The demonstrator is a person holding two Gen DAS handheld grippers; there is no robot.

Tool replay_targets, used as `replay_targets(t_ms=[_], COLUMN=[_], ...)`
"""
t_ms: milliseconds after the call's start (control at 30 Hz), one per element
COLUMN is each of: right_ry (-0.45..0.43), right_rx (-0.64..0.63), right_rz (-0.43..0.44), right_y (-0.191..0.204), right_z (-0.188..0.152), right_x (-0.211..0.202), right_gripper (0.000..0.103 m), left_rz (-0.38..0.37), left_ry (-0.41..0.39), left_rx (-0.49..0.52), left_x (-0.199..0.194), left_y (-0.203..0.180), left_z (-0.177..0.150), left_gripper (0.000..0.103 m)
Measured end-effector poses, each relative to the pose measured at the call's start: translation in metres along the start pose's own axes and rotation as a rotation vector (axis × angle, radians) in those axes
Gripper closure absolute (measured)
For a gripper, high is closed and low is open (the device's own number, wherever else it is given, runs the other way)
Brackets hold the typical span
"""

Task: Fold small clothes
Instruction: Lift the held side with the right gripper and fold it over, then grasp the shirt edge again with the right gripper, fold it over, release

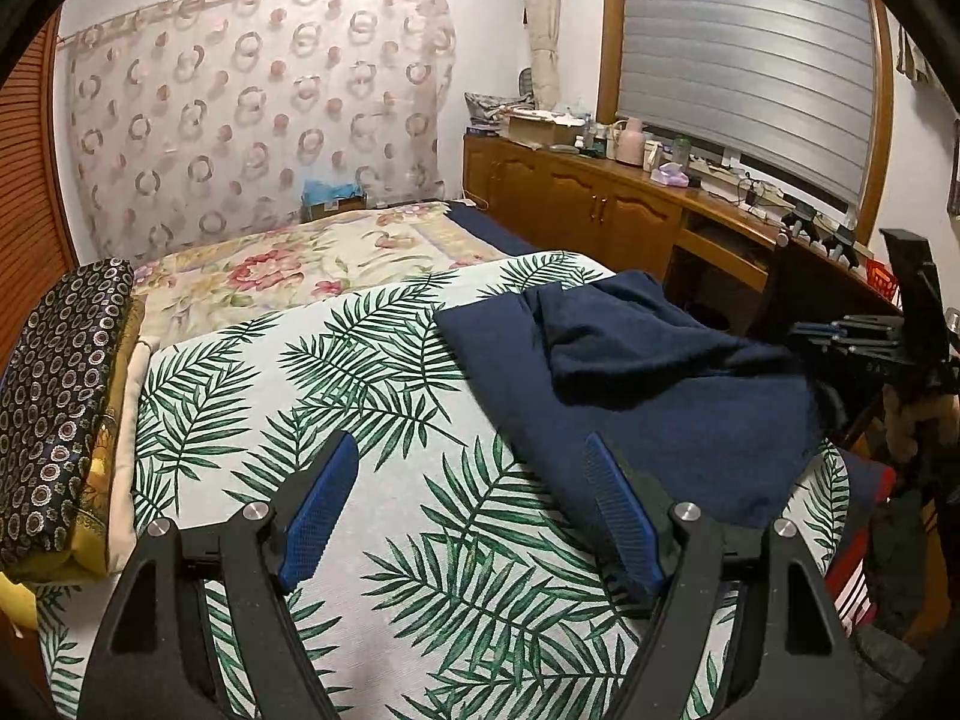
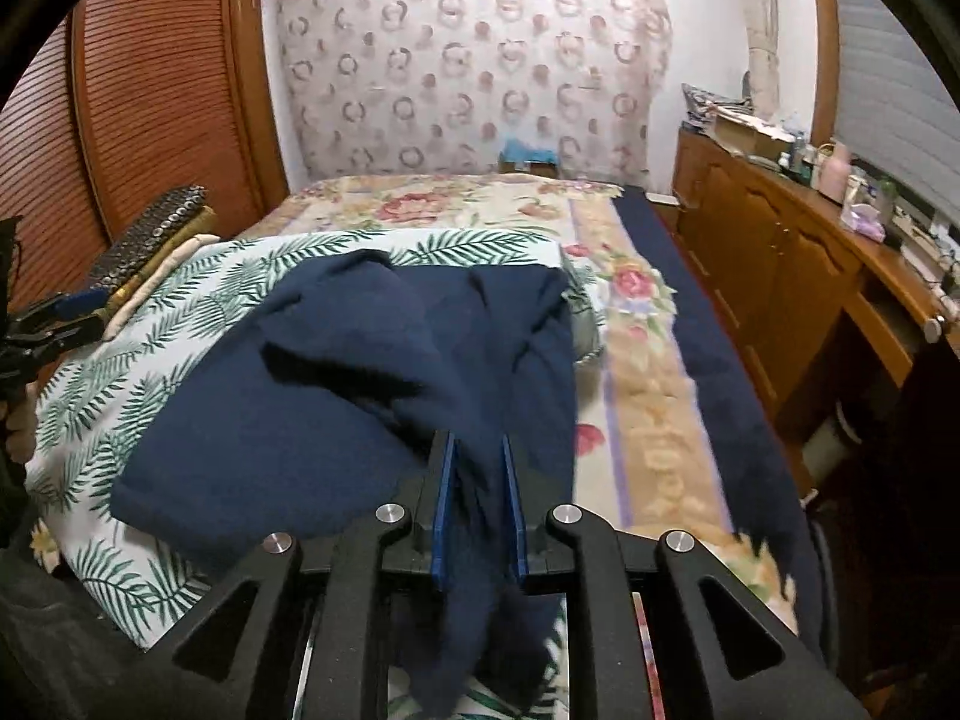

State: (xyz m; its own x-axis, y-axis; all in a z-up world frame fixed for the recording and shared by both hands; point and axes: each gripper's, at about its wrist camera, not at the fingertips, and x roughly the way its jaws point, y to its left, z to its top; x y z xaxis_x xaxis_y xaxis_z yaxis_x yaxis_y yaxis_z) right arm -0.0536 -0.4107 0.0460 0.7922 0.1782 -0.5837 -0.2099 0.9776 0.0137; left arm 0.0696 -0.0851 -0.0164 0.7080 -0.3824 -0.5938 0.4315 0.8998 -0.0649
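A dark navy garment [image 1: 648, 372] lies rumpled on a palm-leaf cloth [image 1: 384, 396] on the bed. My left gripper [image 1: 471, 450] is open and empty; its right finger rests at the garment's near left edge. My right gripper [image 2: 477, 450] is shut on a bunch of the navy garment [image 2: 360, 372], which hangs down between the blue pads [image 2: 445, 516] below the jaws. The right gripper also shows at the right edge of the left wrist view [image 1: 864, 336], and the left gripper at the left edge of the right wrist view [image 2: 54, 321].
Folded patterned fabrics [image 1: 54, 408] are stacked at the left of the cloth. A floral bedspread [image 2: 480, 204] covers the bed behind. A wooden cabinet with clutter [image 1: 600, 192] runs along the right; a louvred wardrobe [image 2: 150, 90] stands on the left.
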Motion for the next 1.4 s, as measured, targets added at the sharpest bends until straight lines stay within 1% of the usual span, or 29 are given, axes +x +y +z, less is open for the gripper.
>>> replay_targets(t_ms=[33, 100, 133, 167, 233, 367, 533, 667, 767, 867, 1067, 1133, 1267, 1333, 1400], right_ry=[-0.005, -0.02, -0.029, -0.039, -0.053, -0.057, -0.054, -0.036, -0.018, 0.016, 0.105, 0.146, 0.22, 0.234, 0.229], right_rx=[0.001, 0.003, 0.001, -0.002, -0.009, -0.018, -0.063, -0.089, -0.125, -0.162, -0.23, -0.251, -0.301, -0.31, -0.303], right_rz=[-0.008, -0.017, -0.015, -0.009, 0.006, 0.059, 0.105, 0.181, 0.209, 0.231, 0.248, 0.268, 0.242, 0.23, 0.235], right_y=[0.002, -0.003, 0.0, 0.002, 0.009, 0.019, 0.033, 0.044, 0.05, 0.058, 0.064, 0.067, 0.064, 0.06, 0.053], right_z=[0.003, 0.014, 0.017, 0.02, 0.022, 0.027, 0.038, 0.056, 0.07, 0.074, 0.077, 0.078, 0.073, 0.072, 0.071], right_x=[-0.003, -0.005, -0.003, -0.005, -0.001, 0.007, 0.026, 0.042, 0.058, 0.073, 0.105, 0.116, 0.14, 0.147, 0.15], right_gripper=[0.085, 0.079, 0.072, 0.06, 0.046, 0.045, 0.045, 0.045, 0.045, 0.045, 0.045, 0.045, 0.045, 0.045, 0.045], left_rz=[-0.001, -0.001, -0.002, -0.002, -0.001, 0.003, 0.008, 0.009, 0.01, 0.013, 0.009, 0.006, 0.0, -0.001, 0.001], left_ry=[-0.001, -0.001, -0.001, -0.001, -0.002, -0.003, -0.01, -0.012, -0.01, -0.009, -0.003, 0.0, 0.004, 0.009, 0.011], left_rx=[-0.001, -0.001, -0.002, -0.001, -0.001, 0.0, -0.01, -0.02, -0.022, -0.025, -0.039, -0.04, -0.033, -0.035, -0.036], left_x=[0.0, 0.0, 0.0, 0.0, -0.001, -0.001, -0.002, -0.004, -0.003, -0.004, -0.002, -0.001, -0.001, 0.0, 0.0], left_y=[-0.001, 0.0, 0.0, 0.0, -0.003, -0.005, -0.003, -0.001, 0.001, 0.002, 0.005, 0.005, 0.004, 0.004, 0.004], left_z=[0.0, 0.0, 0.0, 0.0, 0.0, 0.0, -0.002, -0.007, -0.009, -0.01, -0.014, -0.015, -0.018, -0.019, -0.02], left_gripper=[0.024, 0.024, 0.024, 0.024, 0.024, 0.024, 0.024, 0.024, 0.024, 0.024, 0.024, 0.024, 0.024, 0.024, 0.024])
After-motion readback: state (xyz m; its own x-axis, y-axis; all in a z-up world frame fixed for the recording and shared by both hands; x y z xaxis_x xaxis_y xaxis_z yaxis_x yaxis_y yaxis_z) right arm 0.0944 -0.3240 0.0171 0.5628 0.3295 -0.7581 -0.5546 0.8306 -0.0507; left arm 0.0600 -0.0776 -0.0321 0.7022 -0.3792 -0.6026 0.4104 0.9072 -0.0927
